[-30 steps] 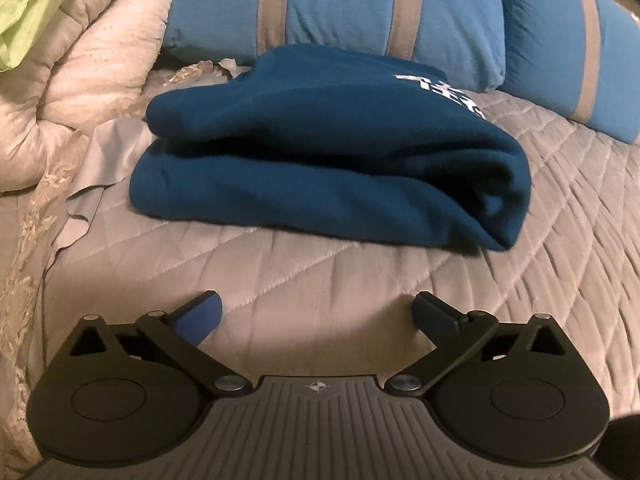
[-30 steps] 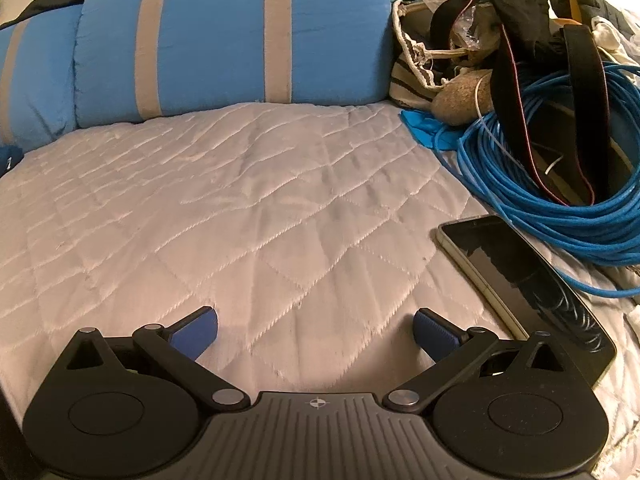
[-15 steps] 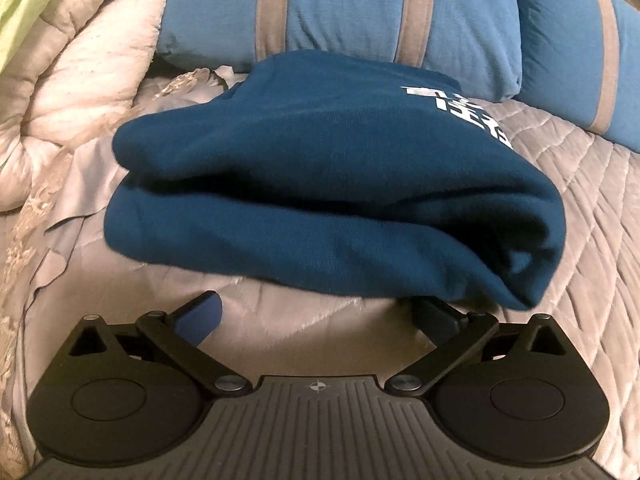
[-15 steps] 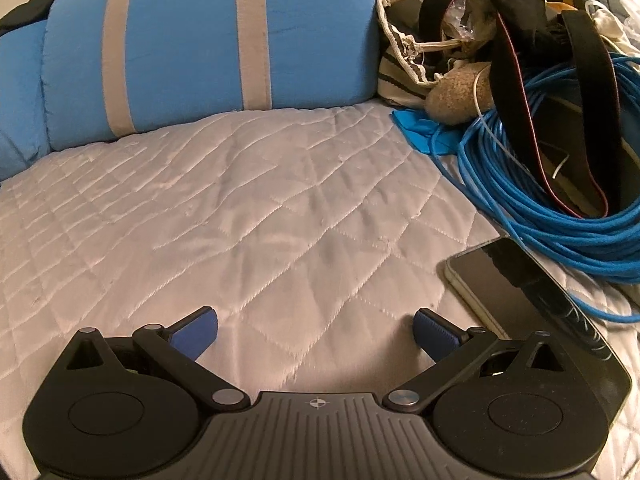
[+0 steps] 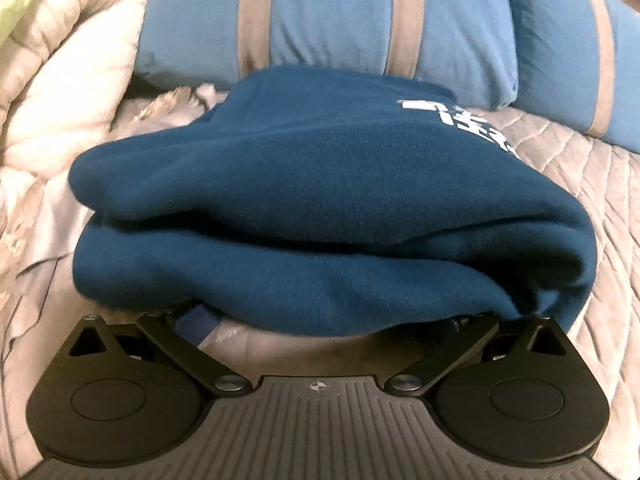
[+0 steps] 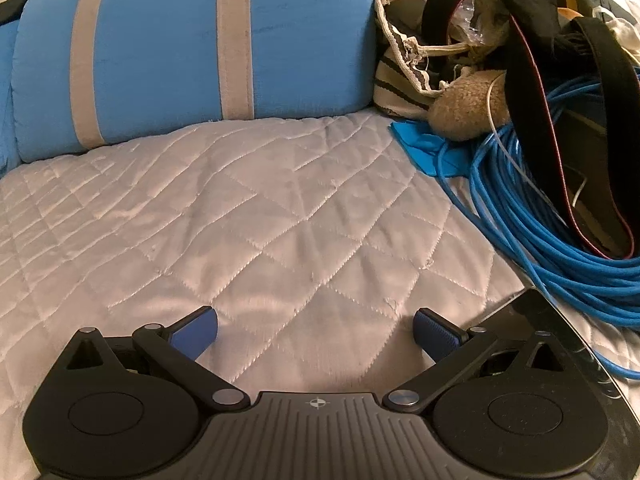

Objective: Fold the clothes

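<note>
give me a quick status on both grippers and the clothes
Left gripper open, fingers under folded blue sweatshirt. Right gripper open, empty, over quilt. Phone beside it.

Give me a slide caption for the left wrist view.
Open left gripper slides under the folded navy sweatshirt on the quilted bedspread.

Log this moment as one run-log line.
left gripper: open, fingertips under folded navy fleece sweatshirt | right gripper: open, empty, over white quilted bedspread
</note>
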The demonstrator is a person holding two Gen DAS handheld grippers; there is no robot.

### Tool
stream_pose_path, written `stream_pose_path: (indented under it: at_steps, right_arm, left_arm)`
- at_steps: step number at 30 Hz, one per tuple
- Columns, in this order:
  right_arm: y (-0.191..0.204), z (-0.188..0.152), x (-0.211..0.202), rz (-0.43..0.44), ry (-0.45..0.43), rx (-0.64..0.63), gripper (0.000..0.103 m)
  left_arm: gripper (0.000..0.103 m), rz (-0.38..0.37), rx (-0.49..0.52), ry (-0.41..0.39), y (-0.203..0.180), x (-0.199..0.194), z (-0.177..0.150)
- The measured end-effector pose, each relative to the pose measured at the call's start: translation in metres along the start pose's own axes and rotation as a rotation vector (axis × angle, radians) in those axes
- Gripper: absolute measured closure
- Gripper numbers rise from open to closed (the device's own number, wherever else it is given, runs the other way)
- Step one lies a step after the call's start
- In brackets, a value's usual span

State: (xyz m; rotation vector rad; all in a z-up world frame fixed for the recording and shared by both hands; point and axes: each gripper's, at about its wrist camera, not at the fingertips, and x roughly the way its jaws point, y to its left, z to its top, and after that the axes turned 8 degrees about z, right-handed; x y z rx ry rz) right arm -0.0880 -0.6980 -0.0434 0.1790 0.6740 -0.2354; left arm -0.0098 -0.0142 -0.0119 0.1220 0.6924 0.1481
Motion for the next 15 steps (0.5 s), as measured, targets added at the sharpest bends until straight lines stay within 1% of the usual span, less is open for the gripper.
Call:
stream_pose_path:
  at_steps: [5, 15]
  right_arm:
    - [0.002, -0.011, -0.005, -0.007, -0.065, -0.005, 0.0]
    - [0.002, -0.014, -0.008, -0.013, -0.094, -0.005, 0.0]
  left_arm:
    - [0.0, -0.001, 0.002, -0.063, -0.002, 0.001, -0.006]
    - [0.0, 0.004, -0.004, -0.078, -0.001, -0.002, -0.006]
